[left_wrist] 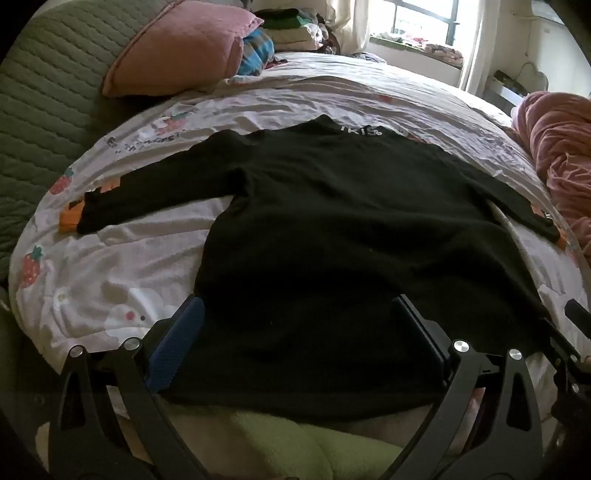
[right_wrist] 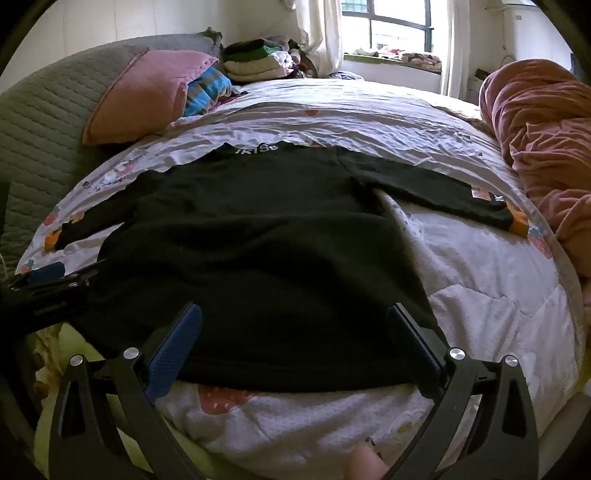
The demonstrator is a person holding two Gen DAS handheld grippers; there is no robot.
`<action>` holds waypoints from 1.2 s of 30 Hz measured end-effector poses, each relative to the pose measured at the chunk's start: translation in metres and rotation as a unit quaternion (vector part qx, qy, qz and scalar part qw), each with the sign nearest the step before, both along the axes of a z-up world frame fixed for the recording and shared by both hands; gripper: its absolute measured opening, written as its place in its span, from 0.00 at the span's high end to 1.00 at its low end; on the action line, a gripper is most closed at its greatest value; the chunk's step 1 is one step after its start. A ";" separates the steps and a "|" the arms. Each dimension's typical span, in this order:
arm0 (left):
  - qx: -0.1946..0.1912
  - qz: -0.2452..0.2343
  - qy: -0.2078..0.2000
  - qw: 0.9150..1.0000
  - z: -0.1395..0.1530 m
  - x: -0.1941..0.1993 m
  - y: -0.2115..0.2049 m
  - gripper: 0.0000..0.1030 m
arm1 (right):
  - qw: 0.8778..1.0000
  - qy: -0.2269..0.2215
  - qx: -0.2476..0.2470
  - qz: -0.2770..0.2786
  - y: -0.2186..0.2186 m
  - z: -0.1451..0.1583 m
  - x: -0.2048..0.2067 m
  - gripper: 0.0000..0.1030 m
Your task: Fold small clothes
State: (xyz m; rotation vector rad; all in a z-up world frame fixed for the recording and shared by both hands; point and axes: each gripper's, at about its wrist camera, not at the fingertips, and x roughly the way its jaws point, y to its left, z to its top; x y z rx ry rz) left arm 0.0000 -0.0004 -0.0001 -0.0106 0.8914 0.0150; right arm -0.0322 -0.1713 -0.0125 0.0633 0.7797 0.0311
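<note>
Nearest, the left gripper and the right gripper both stand with jaws wide apart over the near hem of a black sweater, clamping nothing. The sweater lies flat on a white quilt printed with strawberries, sleeves spread to each side, collar farthest away. Beyond it sit a pink pillow, folded clothes and a window.
</note>
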 end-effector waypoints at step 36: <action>-0.006 -0.002 -0.002 1.000 0.004 0.002 0.003 0.08 | 1.000 -0.001 -0.021 0.003 0.005 0.001 -0.005 0.04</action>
